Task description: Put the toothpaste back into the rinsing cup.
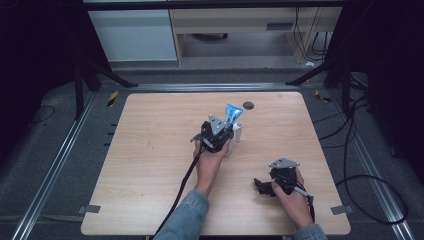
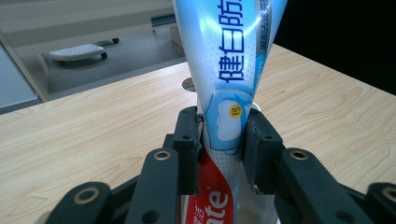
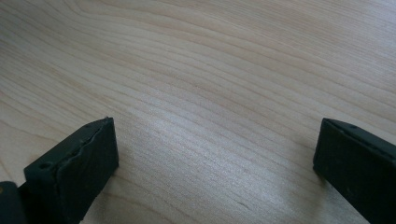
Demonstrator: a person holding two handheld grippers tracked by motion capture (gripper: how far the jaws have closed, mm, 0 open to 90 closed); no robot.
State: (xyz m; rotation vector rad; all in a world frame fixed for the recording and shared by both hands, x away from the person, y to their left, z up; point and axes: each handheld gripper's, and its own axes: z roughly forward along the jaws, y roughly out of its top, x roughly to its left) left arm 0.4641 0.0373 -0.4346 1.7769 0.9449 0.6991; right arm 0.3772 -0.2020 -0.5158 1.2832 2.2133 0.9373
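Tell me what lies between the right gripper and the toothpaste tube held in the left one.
Only bare wooden table in the high view. The right gripper rests open near the front edge; the left gripper is shut on the toothpaste tube beside a white cup.

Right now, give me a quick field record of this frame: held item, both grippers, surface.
held item: toothpaste tube, blue and white, upright
left gripper: shut on the tube, mid-table
white cup: right beside the tube, contact unclear
right gripper: open, nothing between jaws, low over the table
surface: wooden table
other: dark round disc near far edge
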